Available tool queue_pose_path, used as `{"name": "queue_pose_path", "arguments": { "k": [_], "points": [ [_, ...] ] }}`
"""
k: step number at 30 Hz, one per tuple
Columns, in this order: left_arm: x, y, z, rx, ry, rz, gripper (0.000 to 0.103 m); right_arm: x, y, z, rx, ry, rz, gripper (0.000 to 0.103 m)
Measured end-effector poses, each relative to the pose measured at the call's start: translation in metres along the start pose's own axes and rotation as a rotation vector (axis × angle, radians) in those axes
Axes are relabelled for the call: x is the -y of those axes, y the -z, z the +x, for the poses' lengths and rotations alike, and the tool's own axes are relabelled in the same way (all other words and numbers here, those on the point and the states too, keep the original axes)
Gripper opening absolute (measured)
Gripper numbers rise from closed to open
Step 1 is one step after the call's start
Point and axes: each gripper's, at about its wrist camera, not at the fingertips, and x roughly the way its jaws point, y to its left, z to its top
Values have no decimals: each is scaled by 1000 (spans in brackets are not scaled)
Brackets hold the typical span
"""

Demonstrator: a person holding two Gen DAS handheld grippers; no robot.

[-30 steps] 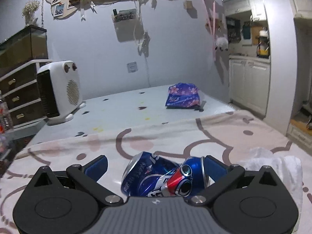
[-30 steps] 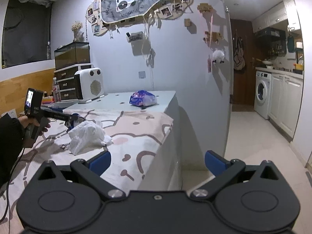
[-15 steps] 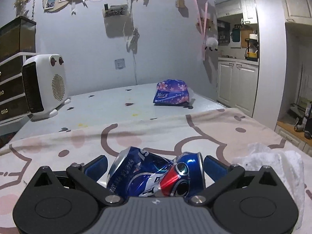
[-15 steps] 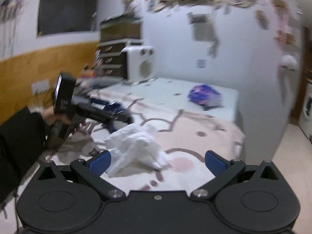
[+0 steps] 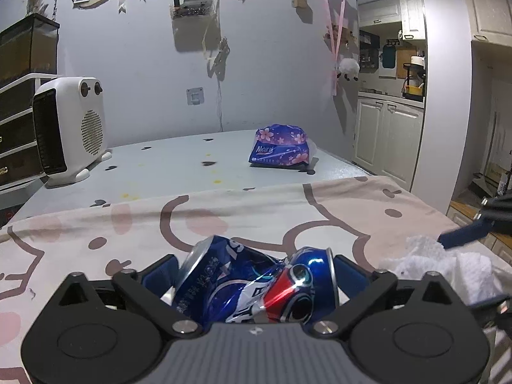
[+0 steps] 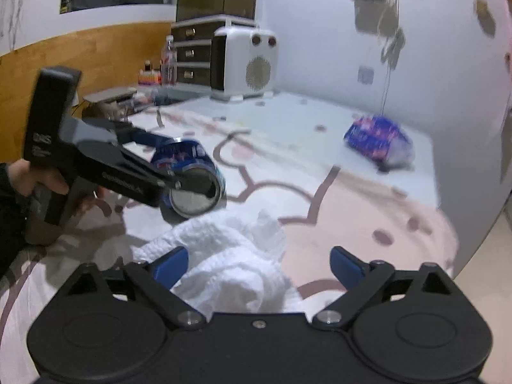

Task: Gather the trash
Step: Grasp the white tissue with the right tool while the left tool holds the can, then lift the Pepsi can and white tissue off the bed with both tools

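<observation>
A crushed blue soda can (image 5: 256, 284) lies between the blue fingers of my left gripper (image 5: 254, 272), which is shut on it just above the patterned cloth. The can (image 6: 192, 176) and the left gripper also show in the right wrist view. A crumpled white tissue (image 6: 230, 256) lies on the cloth; it shows at the right edge of the left wrist view (image 5: 448, 265). My right gripper (image 6: 259, 264) is open, its jaws around the tissue's near part without closing on it.
A purple tissue pack (image 5: 281, 150) lies at the back of the table. A white fan heater (image 5: 68, 128) stands at the back left. Drawers (image 6: 192, 54) with a glass tank stand beyond. The table's right edge (image 6: 448, 224) drops to the floor.
My right gripper swung left from facing the room and came in over the white tissue, still open. The left gripper kept hold of the can and moved only slightly.
</observation>
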Motion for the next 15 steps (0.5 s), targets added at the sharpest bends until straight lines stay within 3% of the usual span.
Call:
{"name": "queue_pose_path", "arguments": {
  "k": [2, 4, 6, 9, 15],
  "points": [
    [2, -1, 0, -14, -6, -9, 99, -3, 2, 5, -18, -18, 1, 84],
    [2, -4, -1, -32, 2, -31, 99, -8, 4, 6, -45, -30, -7, 67],
    [3, -4, -1, -38, 4, -43, 98, -12, 5, 2, -58, -36, -13, 37],
    [7, -4, -2, -44, -16, -51, 98, -11, 7, -12, -57, -30, 12, 14],
    [14, -5, -6, -57, -57, -92, 98, -7, 20, -40, -52, -11, 44, 11]
  ]
}}
